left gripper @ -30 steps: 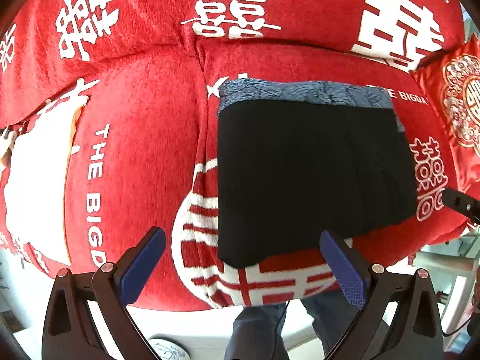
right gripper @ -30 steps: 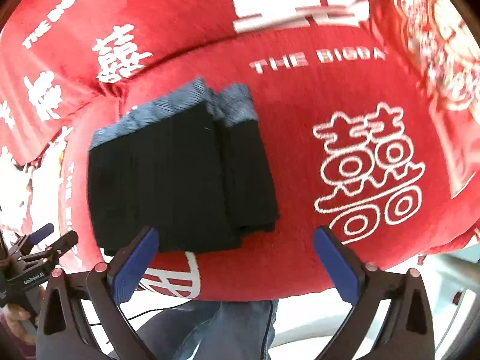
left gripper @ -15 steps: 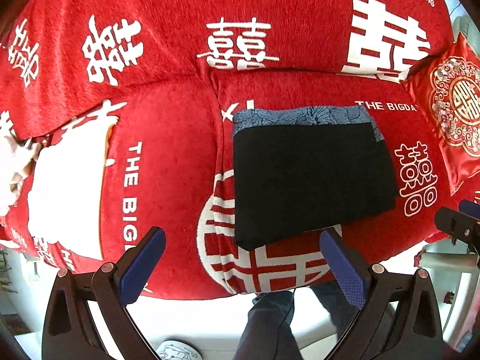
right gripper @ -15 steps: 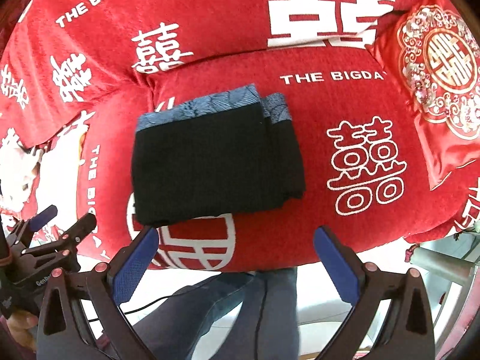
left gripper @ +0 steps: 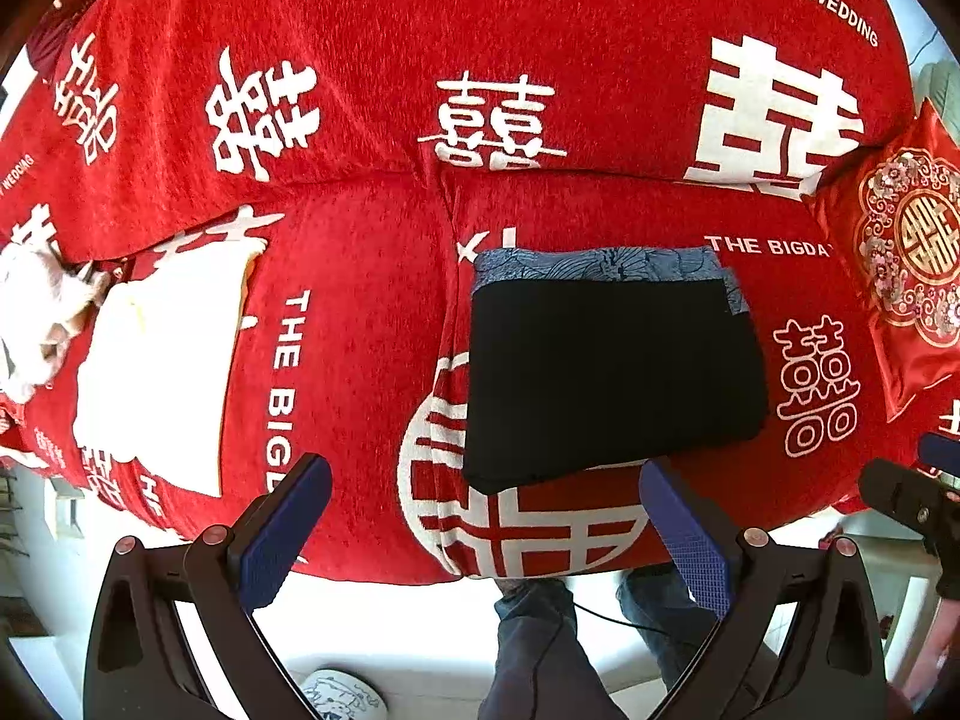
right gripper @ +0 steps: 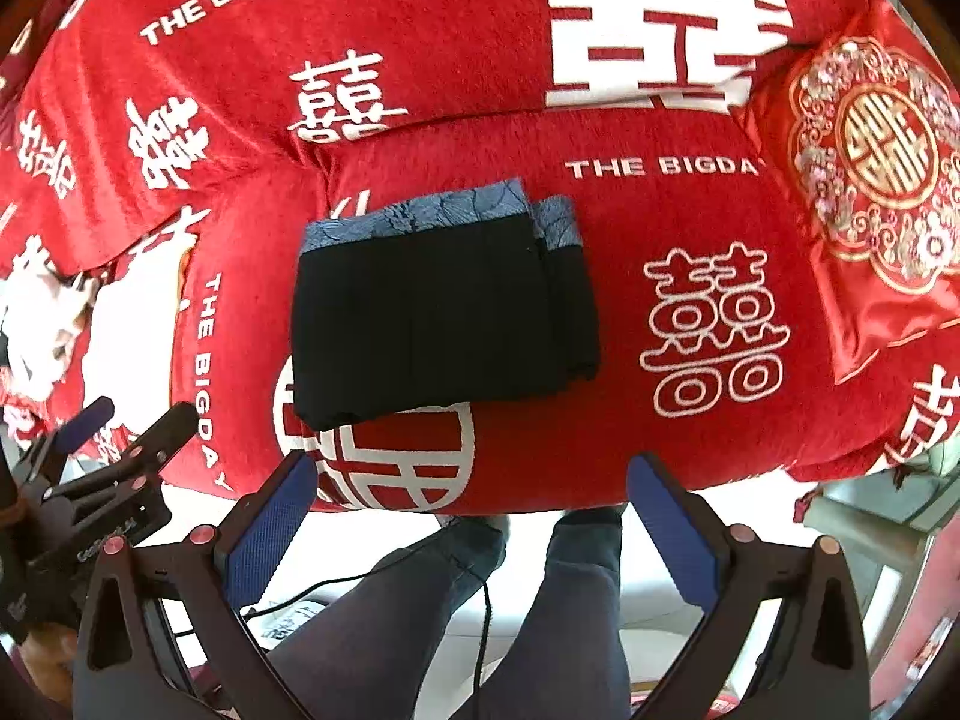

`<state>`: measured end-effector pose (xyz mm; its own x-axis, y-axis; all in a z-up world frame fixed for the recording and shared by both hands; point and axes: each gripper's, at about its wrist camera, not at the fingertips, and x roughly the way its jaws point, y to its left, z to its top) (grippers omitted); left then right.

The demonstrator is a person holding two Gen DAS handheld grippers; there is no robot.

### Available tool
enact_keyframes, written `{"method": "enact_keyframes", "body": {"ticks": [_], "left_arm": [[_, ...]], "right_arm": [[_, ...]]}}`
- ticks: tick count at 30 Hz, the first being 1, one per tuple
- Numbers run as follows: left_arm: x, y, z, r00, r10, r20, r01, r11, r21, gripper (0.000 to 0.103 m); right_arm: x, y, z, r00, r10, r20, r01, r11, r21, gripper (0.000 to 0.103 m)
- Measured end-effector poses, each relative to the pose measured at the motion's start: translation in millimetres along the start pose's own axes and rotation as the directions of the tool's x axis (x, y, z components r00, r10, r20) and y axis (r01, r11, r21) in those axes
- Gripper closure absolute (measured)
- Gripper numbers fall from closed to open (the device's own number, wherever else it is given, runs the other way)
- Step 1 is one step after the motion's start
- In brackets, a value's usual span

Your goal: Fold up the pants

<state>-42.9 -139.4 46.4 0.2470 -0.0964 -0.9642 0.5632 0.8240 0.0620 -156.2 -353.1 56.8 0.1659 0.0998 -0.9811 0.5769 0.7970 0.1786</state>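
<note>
The pants [left gripper: 612,372] lie folded into a compact black rectangle on the right seat cushion of a red sofa [left gripper: 360,312], with the blue patterned waistband along the far edge, toward the backrest. In the right wrist view the same pants [right gripper: 444,324] show a second folded layer stepping out at 3 o'clock, its own strip of waistband just beside the first.

The left claw [left gripper: 486,534] hangs wide apart and empty off the sofa's front edge, at about 6 o'clock from the pants, touching nothing. The right claw [right gripper: 471,531] is likewise spread wide and empty, off the front edge of the cushion and clear of the fabric. Each claw shows in the other's camera: the right one at the 4 o'clock rim of the left view, the left one at 8 o'clock in the right view.

Around the pants: a white cloth [left gripper: 156,372] is spread on the left cushion at 9 o'clock, well apart, with a crumpled white piece [left gripper: 36,312] beyond it. An embroidered red pillow [right gripper: 864,180] leans at 2 o'clock against the sofa's corner. The person's legs [right gripper: 468,612] in dark trousers stand below the claws, a thin black cable [right gripper: 480,630] trailing across them. Nothing lies on or against the pants.
</note>
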Motion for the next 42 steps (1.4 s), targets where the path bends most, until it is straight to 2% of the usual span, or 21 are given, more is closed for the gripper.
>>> {"method": "enact_keyframes", "body": {"ticks": [17,42], "left_arm": [[-19.4,-22.4,-4.1,0.999,0.041,-0.001,-0.041,0.999,-0.025,0.000],[-25.4,-23.0,-4.3,0.999,0.050,0.009,-0.050,0.999,-0.002,0.000]], "right_arm": [[-12.6,-12.6,2.2,1.000,-0.013,0.013,0.013,0.999,-0.046,0.000],[-15.2,-6.7,1.4,1.000,-0.009,0.023,0.010,0.998,-0.055,0.000]]}}
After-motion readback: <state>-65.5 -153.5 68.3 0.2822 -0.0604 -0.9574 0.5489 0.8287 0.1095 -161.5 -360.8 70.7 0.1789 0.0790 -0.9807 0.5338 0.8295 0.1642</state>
